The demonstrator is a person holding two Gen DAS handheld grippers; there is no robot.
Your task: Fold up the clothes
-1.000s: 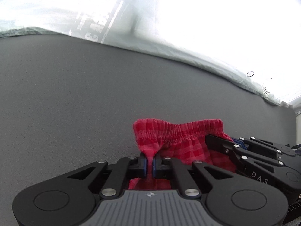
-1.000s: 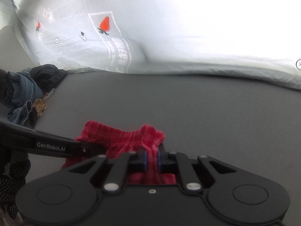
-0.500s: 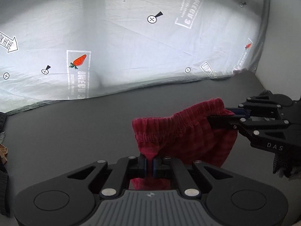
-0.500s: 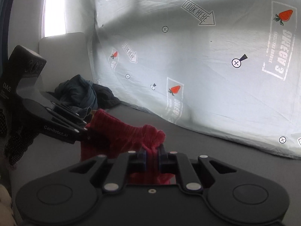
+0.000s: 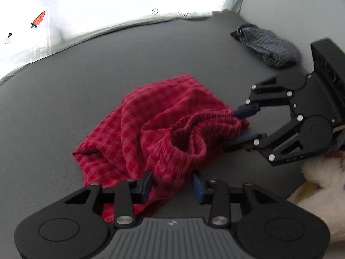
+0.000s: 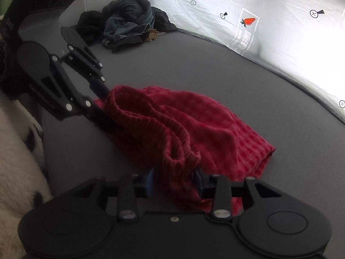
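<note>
Red checked shorts [image 5: 155,125] lie crumpled on the dark grey table, elastic waistband toward me; they also show in the right wrist view [image 6: 194,127]. My left gripper [image 5: 172,182] is open, its fingers standing either side of one end of the waistband. My right gripper [image 6: 174,180] is open too, its fingers either side of the other end. In the left wrist view the right gripper [image 5: 245,125] shows at the right with its jaws spread at the waistband. In the right wrist view the left gripper [image 6: 97,99] shows at the left.
A folded grey-blue garment [image 5: 267,45] lies at the table's far right. A heap of dark and denim clothes [image 6: 127,21] sits at the far left corner. A printed white sheet [image 6: 269,21] hangs behind the table. A white fluffy sleeve [image 5: 319,183] is at the near edge.
Both grippers held the shorts up by the waistband, shut. Now the shorts lie on the table and both grippers have opened around the waistband.
</note>
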